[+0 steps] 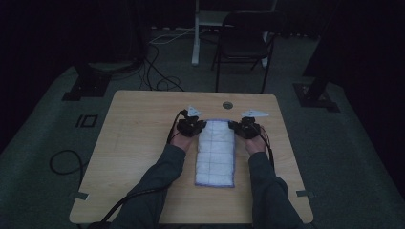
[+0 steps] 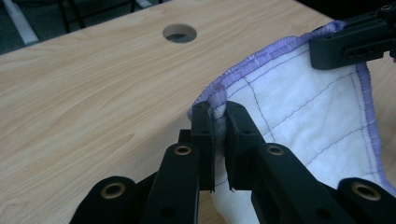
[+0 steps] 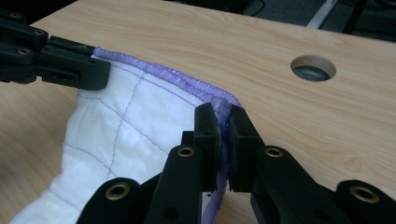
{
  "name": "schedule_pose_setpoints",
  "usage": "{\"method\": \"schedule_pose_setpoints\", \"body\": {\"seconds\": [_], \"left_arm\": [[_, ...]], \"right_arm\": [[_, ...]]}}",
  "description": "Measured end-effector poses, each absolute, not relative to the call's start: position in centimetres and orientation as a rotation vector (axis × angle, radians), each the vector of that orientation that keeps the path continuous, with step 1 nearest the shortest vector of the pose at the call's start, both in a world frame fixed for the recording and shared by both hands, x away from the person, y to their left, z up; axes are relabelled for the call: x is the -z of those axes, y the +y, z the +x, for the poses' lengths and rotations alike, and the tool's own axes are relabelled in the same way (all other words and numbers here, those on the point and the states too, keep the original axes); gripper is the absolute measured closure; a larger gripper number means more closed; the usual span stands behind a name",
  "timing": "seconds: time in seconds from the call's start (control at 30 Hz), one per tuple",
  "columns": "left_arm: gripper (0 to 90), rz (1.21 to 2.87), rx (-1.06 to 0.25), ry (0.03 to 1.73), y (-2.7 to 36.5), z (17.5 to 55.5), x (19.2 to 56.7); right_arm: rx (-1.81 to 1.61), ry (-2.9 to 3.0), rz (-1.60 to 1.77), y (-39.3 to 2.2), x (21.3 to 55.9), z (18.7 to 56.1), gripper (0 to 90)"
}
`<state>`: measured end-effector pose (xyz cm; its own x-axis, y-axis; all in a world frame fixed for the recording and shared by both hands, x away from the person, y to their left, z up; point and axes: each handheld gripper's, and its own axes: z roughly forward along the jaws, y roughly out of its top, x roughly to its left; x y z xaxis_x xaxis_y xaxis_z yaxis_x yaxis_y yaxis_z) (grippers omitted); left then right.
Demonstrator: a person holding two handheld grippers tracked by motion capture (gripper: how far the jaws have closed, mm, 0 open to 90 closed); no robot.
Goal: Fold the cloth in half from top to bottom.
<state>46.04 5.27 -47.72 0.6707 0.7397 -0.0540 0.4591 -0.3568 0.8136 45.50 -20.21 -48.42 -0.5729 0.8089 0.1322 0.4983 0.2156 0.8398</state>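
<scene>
A white quilted cloth (image 1: 215, 152) with a purple stitched border lies lengthwise in the middle of the wooden table (image 1: 138, 143). My left gripper (image 1: 192, 125) is shut on the cloth's far left corner (image 2: 217, 100), which is pinched between its black jaws and lifted a little. My right gripper (image 1: 247, 126) is shut on the far right corner (image 3: 221, 106) in the same way. The far edge of the cloth (image 3: 159, 74) sags between the two grippers. In the left gripper view the right gripper's jaw (image 2: 350, 44) shows at the top right.
A round cable hole (image 1: 227, 105) sits in the table just beyond the cloth. A dark folding chair (image 1: 243, 43) and a white stand (image 1: 197, 33) stand behind the table. Cables (image 1: 157, 76) run over the floor at the far left.
</scene>
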Motion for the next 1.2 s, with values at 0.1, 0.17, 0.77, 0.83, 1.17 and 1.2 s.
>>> {"method": "schedule_pose_setpoints", "body": {"seconds": [0.1, 0.17, 0.77, 0.83, 1.17, 1.2], "left_arm": [[84.0, 2.011, -0.411, 0.916, 5.4, 45.6, 47.4], [84.0, 1.995, -0.406, 0.903, 5.6, 45.1, 47.3], [83.9, 1.952, -0.393, 0.840, 6.7, 41.4, 46.5], [83.8, 1.949, -0.390, 0.834, 6.9, 41.1, 46.4], [83.8, 1.938, -0.381, 0.820, 7.1, 39.7, 46.4], [83.8, 1.936, -0.379, 0.818, 7.1, 39.4, 46.5]], "right_arm": [[-1.298, 2.158, 1.201, -20.2, 48.1, 45.1, 85.5], [-1.298, 2.157, 1.180, -20.2, 47.7, 44.6, 85.4], [-1.344, 2.146, 1.082, -20.2, 46.6, 40.6, 85.4], [-1.348, 2.145, 1.079, -20.3, 46.5, 40.3, 85.4], [-1.371, 2.138, 1.075, -20.4, 46.7, 39.1, 85.4], [-1.376, 2.138, 1.073, -20.4, 46.7, 38.8, 85.4]]}}
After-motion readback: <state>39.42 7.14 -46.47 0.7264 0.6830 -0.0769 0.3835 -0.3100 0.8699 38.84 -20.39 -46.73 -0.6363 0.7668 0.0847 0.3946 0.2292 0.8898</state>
